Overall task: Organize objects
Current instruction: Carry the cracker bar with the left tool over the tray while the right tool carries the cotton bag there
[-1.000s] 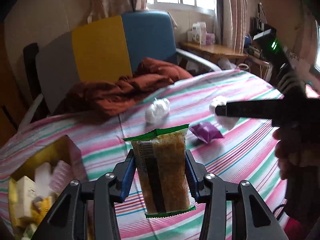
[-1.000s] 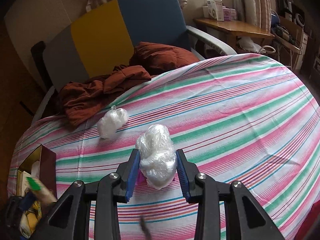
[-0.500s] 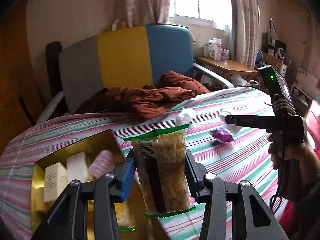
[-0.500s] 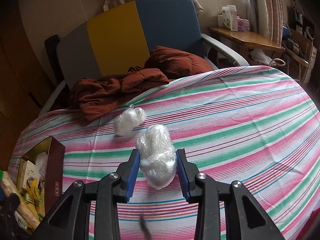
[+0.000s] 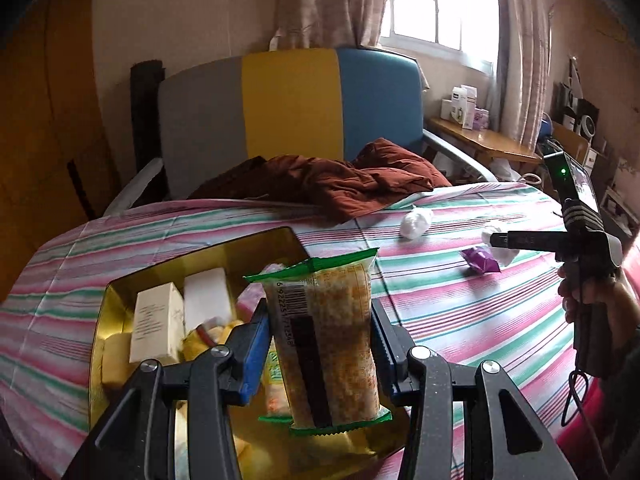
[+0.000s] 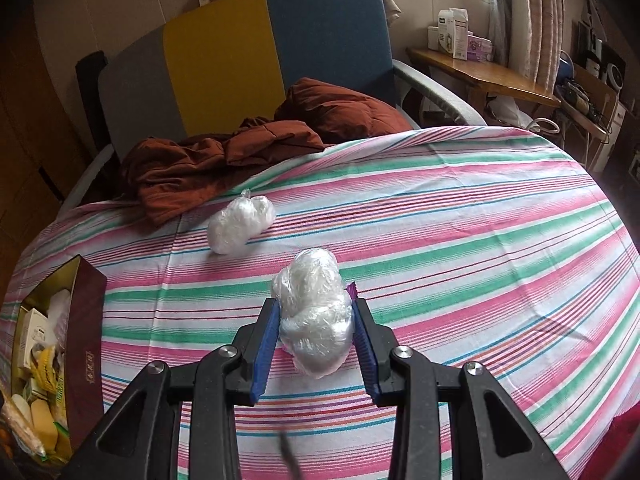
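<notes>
On my left wrist camera, my left gripper point(image 5: 320, 344) is clamped on a snack packet point(image 5: 324, 340) with a green-edged wrapper and a barcode, standing upright between the blue pads point(image 5: 254, 354). The packet hangs over the open box point(image 5: 256, 248), whose gold-coloured inside already holds a cream carton point(image 5: 154, 328), a white block point(image 5: 208, 296) and some yellow items I cannot make out clearly. The box sits on the striped tablecloth point(image 5: 460, 320). Farther out on the cloth I see a white plastic-wrapped bundle point(image 5: 416, 222) and a purple packet point(image 5: 480, 260), well apart from the box. At the right edge a hand point(image 5: 592, 304) holds my right gripper's handle, and another white bundle shows at its tip. A rust-brown garment point(image 5: 340, 184) spills from the chair point(image 5: 292, 112) onto the table's far edge.

On my right wrist camera, my right gripper point(image 6: 316, 336) is grasping a white plastic-wrapped bundle point(image 6: 314, 308), both blue pads pressed against its sides. I cannot tell whether it is lifted or resting on the cloth. A sliver of purple peeks out just behind it. A second white bundle point(image 6: 240, 224) lies on the tablecloth point(image 6: 480, 240) beyond, near the brown garment point(image 6: 224, 156). The box point(image 6: 86, 320) shows at the lower left, its dark red side facing me, with the snack packet's end at the bottom corner.
</notes>
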Demonstrator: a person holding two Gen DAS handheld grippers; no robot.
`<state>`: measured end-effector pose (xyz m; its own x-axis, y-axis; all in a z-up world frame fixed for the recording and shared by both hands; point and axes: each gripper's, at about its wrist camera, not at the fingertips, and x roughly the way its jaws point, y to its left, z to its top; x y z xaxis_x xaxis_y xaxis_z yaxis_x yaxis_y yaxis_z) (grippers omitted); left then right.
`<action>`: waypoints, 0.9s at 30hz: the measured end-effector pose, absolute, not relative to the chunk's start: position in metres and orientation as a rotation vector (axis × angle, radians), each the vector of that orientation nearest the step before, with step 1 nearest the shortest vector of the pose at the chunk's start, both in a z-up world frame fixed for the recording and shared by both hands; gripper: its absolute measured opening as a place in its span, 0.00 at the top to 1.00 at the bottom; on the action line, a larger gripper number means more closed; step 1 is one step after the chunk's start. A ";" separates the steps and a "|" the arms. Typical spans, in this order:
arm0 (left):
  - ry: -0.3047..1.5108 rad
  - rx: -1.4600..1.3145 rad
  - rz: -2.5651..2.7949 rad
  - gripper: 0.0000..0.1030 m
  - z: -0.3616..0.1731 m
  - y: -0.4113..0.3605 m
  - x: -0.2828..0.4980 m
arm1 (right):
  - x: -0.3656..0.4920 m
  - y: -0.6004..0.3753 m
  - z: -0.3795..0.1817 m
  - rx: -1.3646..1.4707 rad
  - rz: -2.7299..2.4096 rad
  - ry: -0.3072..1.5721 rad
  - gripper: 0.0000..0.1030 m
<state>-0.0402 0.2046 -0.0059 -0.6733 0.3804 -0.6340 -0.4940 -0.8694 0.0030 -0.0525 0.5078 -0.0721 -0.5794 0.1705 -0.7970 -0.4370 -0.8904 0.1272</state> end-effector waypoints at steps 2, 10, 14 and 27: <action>0.230 -0.898 2.498 0.55 -0.008 0.198 -0.040 | -0.051 0.507 -0.071 -1.200 2.479 0.443 0.65; 0.191 -0.923 2.525 0.55 -0.011 0.171 -0.041 | -0.050 0.495 -0.068 -1.193 2.497 0.425 0.65; 0.168 -0.932 2.534 0.55 -0.011 0.159 -0.043 | -0.049 0.477 -0.063 -1.192 2.530 0.397 0.65; 0.095 -0.954 2.556 0.55 -0.016 0.129 -0.048 | -0.031 0.395 -0.044 -1.206 2.713 0.460 0.65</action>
<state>-0.0481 0.1289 -0.0157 -0.6821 0.3515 -0.6412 -0.3982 -0.9140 -0.0775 -0.0307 0.3948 -0.0444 -0.6698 0.0010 -0.7425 -0.2455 -0.9441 0.2202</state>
